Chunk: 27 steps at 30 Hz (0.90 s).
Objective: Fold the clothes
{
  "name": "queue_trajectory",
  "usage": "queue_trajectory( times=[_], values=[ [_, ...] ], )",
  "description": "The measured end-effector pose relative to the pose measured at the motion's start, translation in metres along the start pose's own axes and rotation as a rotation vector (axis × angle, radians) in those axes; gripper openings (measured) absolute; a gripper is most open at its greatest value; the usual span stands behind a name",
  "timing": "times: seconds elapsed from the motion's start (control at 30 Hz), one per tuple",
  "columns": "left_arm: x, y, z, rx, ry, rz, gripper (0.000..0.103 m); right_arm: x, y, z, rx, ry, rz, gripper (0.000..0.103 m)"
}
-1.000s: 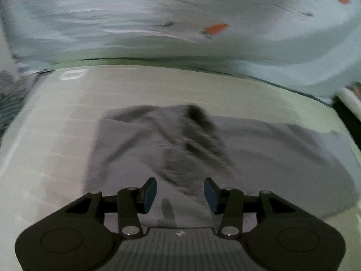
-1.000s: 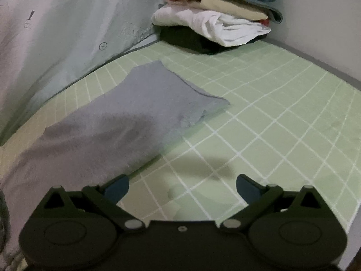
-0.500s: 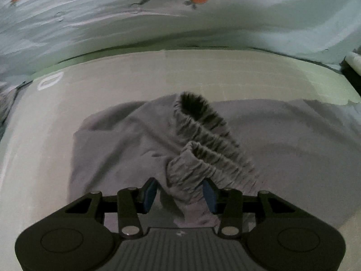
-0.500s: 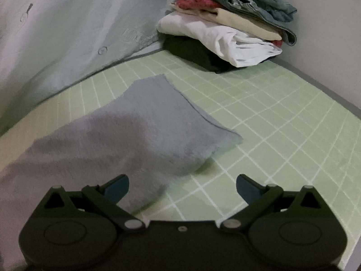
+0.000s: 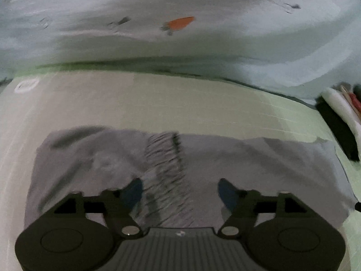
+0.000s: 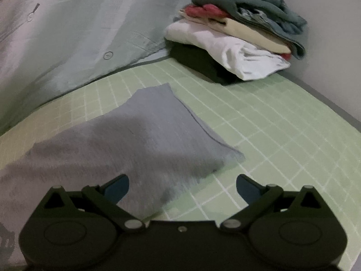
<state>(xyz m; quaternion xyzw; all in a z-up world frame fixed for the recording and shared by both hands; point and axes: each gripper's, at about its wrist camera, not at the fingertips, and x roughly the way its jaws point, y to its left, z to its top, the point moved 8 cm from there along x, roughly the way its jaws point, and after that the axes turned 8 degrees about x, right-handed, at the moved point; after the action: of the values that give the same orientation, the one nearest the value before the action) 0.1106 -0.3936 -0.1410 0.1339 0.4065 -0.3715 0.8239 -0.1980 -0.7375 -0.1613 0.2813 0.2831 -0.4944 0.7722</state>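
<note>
Left wrist cam: left tongs [image 5: 180, 192] sit nearest, 2 blue-padded fingers spread wide w/ nothing between them, just above 1 grey garment [image 5: 259, 169]. Garment lies spread flat on the green gridded surface [image 5: 158, 103]. A gathered, ribbed band [image 5: 167, 174], prob. elastic waist, runs away from the lens down the garment's middle, right in the gap between the fingers; cloth extends both sides of it, left part creased. Frame is motion-blurred, so can't tell if pads touch the fabric. Past the garment: bare surface, then 1 pale blue-green sheet [image 5: 180, 45] w/ orange carrot prints hanging as backdrop; 3 carrots visible. Far right edge: a bit of the folded pile [image 5: 338, 113].

Right wrist cam: right tongs [image 6: 182, 188] also nearest, fingers wide apart, holding nothing. Left finger is over the grey garment [image 6: 146, 140]; right finger is over bare green grid [image 6: 282, 135]. Garment stretches from lower left toward centre, its far end squared off, near-right corner lying flat on the surface. Well apart from it, at the far corner by the plain wall [image 6: 327, 22], 1 stack of folded clothes [image 6: 237, 38]: approx 5 items counted bottom up — black, white, cream, red, teal-grey on top. Pale sheet [image 6: 79, 33] drapes along the far-left side.
</note>
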Motion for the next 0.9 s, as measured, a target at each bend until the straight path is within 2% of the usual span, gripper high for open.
queue_trajectory(
  times=[0.1,0.3,0.47,0.63,0.77,0.9],
  values=[
    [-0.006,0.018,-0.01,-0.079,0.026,0.043,0.083,0.011,0.003,0.006,-0.046,-0.011,0.02,0.103],
    [-0.015,0.034,-0.03,-0.111,0.085,0.122,0.085,0.052,-0.001,0.019,-0.066,0.007,0.029,0.103],
    [-0.016,0.029,-0.035,-0.086,0.116,0.141,0.086,0.08,0.001,0.032,-0.078,0.01,0.053,0.103],
    [-0.013,0.019,-0.031,-0.009,0.127,0.165,0.086,0.101,0.006,0.039,-0.058,0.018,0.104,0.103],
    [-0.01,0.013,-0.027,0.046,0.135,0.182,0.086,0.108,0.014,0.036,-0.106,0.007,0.125,0.103],
    [-0.008,0.013,-0.023,0.043,0.126,0.204,0.086,0.105,0.021,0.027,-0.157,-0.022,0.106,0.103]
  ],
)
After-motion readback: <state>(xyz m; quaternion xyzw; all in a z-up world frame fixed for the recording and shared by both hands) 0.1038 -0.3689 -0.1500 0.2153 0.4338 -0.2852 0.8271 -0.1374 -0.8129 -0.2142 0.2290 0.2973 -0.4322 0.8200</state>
